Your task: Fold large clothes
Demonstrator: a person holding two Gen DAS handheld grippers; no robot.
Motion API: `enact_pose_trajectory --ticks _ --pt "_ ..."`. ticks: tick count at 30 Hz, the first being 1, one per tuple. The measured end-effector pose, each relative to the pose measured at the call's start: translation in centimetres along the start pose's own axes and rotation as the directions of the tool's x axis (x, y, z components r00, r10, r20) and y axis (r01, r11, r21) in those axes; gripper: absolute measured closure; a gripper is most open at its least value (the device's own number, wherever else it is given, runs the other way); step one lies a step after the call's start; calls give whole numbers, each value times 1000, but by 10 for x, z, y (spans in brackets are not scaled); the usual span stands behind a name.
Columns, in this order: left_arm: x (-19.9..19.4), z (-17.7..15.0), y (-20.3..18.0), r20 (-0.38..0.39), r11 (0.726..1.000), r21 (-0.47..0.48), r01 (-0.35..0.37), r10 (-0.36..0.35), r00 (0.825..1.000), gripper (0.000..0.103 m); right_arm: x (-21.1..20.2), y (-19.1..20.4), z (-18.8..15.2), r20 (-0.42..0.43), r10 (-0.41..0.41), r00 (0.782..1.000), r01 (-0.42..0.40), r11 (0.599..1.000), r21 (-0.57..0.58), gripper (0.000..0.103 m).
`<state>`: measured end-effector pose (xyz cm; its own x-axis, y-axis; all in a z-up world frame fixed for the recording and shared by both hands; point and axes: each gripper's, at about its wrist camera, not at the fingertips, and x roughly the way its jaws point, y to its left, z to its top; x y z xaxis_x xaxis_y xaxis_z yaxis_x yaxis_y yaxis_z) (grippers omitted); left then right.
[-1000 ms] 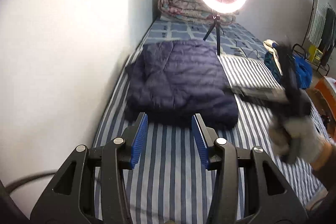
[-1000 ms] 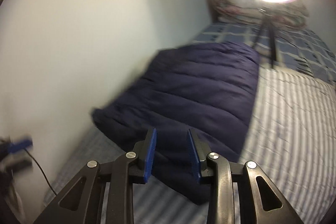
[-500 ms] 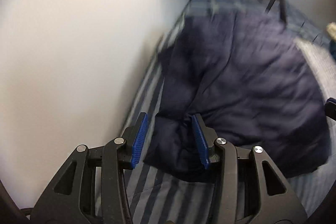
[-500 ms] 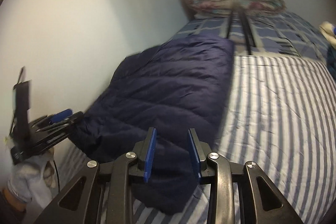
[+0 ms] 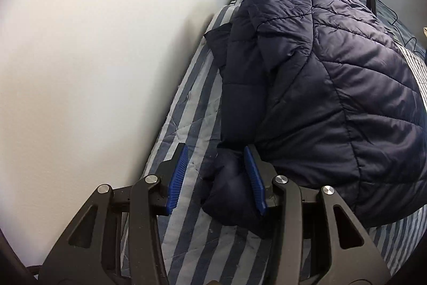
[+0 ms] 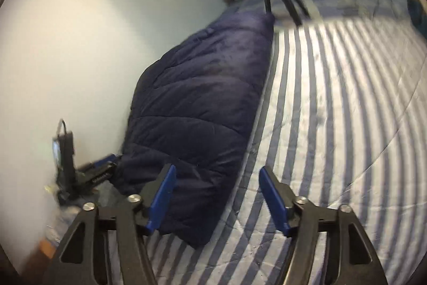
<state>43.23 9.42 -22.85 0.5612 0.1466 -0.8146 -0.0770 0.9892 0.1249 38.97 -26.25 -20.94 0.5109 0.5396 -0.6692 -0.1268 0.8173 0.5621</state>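
Lettering on left tool [image 6: 106, 170] blurs unreadable; both tools spread, right tool [image 6: 217, 198] over navy jacket [image 6: 202, 103].

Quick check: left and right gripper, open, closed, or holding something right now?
Left gripper: open, straddling a corner of the navy quilted puffer jacket, not clamped.
Right gripper: open, empty, at the jacket's near edge.

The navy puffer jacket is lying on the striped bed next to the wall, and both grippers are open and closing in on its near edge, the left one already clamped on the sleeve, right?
Not clamped. In the left wrist view the left gripper is open, its jaws merely straddling the sleeve of the navy puffer jacket.
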Motion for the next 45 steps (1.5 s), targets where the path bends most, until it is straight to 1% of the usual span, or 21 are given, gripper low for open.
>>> enact_pose_trajectory --ticks 2,6,7,8,9,10,11,12,13,14,15,17,19,22,25,29,32,37,41,45 --pt "1 -1 4 2 1000 9 0 0 1000 58 13 -4 -7 -27 56 998 -55 998 29 33" --pt "-3 -4 3 8 1000 28 -4 4 1000 58 32 -4 -24 -63 102 993 -100 995 30 33" --pt "-3 -2 0 7 1000 30 -4 4 1000 58 34 -4 -26 -60 115 992 -113 993 34 34" --pt "1 0 -2 6 1000 30 -3 3 1000 58 37 -3 -27 -53 141 989 -138 989 43 39" --pt "2 0 -2 6 1000 27 -3 3 1000 58 39 -3 -27 -56 159 986 -156 986 51 50" --pt "3 0 -4 5 1000 23 -2 2 1000 58 43 -1 -27 -62 161 985 -157 986 61 53" --pt "3 0 -5 5 1000 20 -2 2 1000 58 45 2 -27 -60 151 987 -148 988 53 66" --pt "3 0 -6 6 1000 19 -1 1 1000 58 44 8 -26 -57 125 991 -124 992 20 73" --pt "3 0 -7 5 1000 19 1 -1 1000 58 43 14 -26 -62 94 994 -95 995 -14 77" --pt "1 -2 -9 5 1000 20 3 -3 1000 58 43 22 -26 -69 59 996 -63 997 -51 83" --pt "-1 -2 -10 6 1000 21 4 -4 1000 58 42 27 -26 -76 40 996 -45 996 -73 86" --pt "-8 -6 -14 6 999 29 17 -17 1000 58 36 35 -25 -91 6 996 -16 995 -101 87" --pt "-17 -12 -16 -1 999 30 40 -40 999 58 29 38 -25 -97 -19 995 9 994 -105 88" --pt "-33 -24 -21 -20 996 37 81 -80 997 58 11 42 -32 -106 -55 993 41 991 -125 88" --pt "-54 -41 -28 -52 990 52 130 -127 991 58 -12 44 -48 -120 -93 988 74 986 -151 88" --pt "-84 -71 -47 -78 978 121 168 -159 984 58 -44 46 -70 -138 -141 980 117 979 -170 88" --pt "-105 -89 -56 -101 969 130 210 -197 975 58 -73 44 -95 -154 -191 969 160 968 -192 88" --pt "-140 -123 -76 -131 949 148 278 -260 957 58 -126 31 -126 -167 -239 957 205 959 -198 88" --pt "-165 -148 -93 -146 932 176 318 -294 944 58 -158 26 -151 -172 -267 948 234 953 -190 88" --pt "-190 -164 -102 -149 912 211 351 -325 934 58 -179 20 -170 -180 -292 939 259 948 -183 88"
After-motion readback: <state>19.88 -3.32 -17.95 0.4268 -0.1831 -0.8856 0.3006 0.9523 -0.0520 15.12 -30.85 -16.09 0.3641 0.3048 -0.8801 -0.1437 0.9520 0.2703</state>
